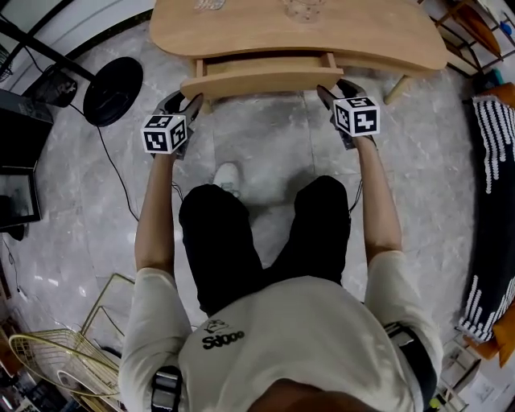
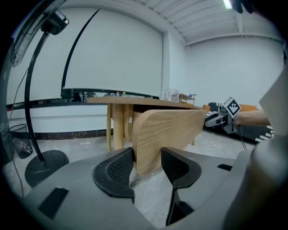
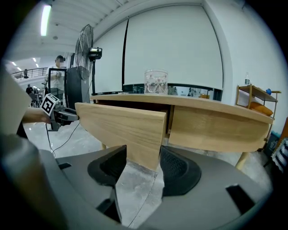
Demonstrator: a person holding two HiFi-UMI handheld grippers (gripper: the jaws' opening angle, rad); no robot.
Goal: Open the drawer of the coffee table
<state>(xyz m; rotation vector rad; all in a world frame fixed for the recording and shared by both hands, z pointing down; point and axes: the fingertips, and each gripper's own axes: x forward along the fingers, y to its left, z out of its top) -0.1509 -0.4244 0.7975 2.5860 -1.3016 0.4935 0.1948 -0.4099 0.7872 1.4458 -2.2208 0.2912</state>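
Observation:
The light wooden coffee table (image 1: 378, 40) stands ahead of me with its drawer front (image 1: 265, 83) pulled partly out from under the top. My left gripper (image 1: 191, 103) clasps the panel's left end, and my right gripper (image 1: 328, 95) clasps its right end. In the left gripper view the drawer front (image 2: 171, 130) sits between the pads of the left gripper (image 2: 147, 164), which touch it. The right gripper view shows the drawer front (image 3: 121, 123) wedged between the pads of the right gripper (image 3: 143, 164) the same way. Inside the drawer nothing can be made out.
A glass jar (image 1: 302, 10) stands on the tabletop. A fan's round black base (image 1: 113, 90) and its cable lie on the marble floor at the left. A wire rack (image 1: 56, 354) is near my left side, a shelf (image 1: 475, 24) at the far right. My shoe (image 1: 228, 177) rests under the drawer.

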